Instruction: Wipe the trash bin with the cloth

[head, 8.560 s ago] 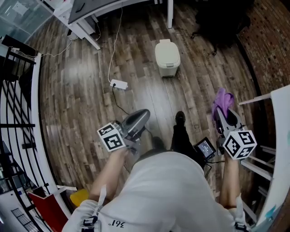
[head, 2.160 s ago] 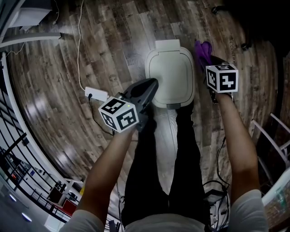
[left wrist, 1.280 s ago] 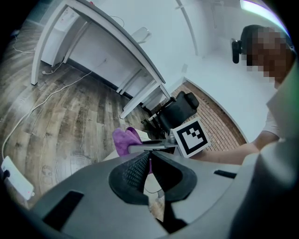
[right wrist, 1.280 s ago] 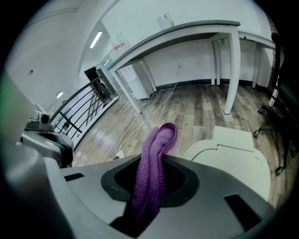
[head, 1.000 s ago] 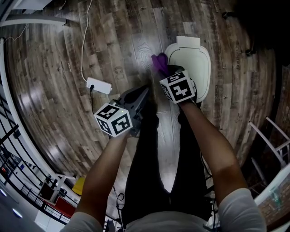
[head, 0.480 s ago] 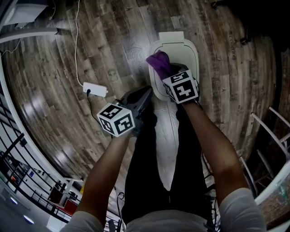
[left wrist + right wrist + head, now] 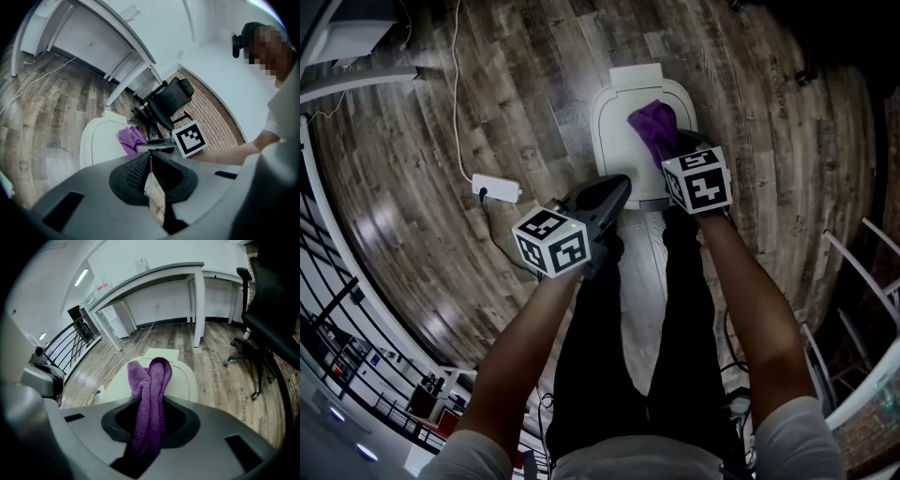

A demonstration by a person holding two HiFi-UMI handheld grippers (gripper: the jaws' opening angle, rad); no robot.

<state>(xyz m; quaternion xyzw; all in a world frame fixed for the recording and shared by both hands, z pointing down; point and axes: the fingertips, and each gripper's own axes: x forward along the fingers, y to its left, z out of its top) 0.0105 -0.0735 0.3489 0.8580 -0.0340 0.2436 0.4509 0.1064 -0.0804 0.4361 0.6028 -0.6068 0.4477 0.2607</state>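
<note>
A cream trash bin (image 7: 619, 131) with a closed lid stands on the wood floor right in front of the person's feet. My right gripper (image 7: 675, 155) is shut on a purple cloth (image 7: 654, 128), which lies on the right part of the lid. In the right gripper view the cloth (image 7: 149, 401) bulges out between the jaws over the bin (image 7: 187, 380). My left gripper (image 7: 614, 187) hangs beside the bin's near left edge, shut with nothing in it. The left gripper view shows the bin (image 7: 101, 143) and cloth (image 7: 131, 138) beyond the shut left gripper (image 7: 150, 164).
A white power strip (image 7: 496, 187) with its cable lies on the floor left of the bin. A black office chair (image 7: 269, 310) stands to the right, a white desk (image 7: 154, 275) beyond the bin, and a black railing (image 7: 323, 309) at the far left.
My right gripper has carried the cloth from the lid's left edge across to its right side. The left gripper has stayed about where it was.
</note>
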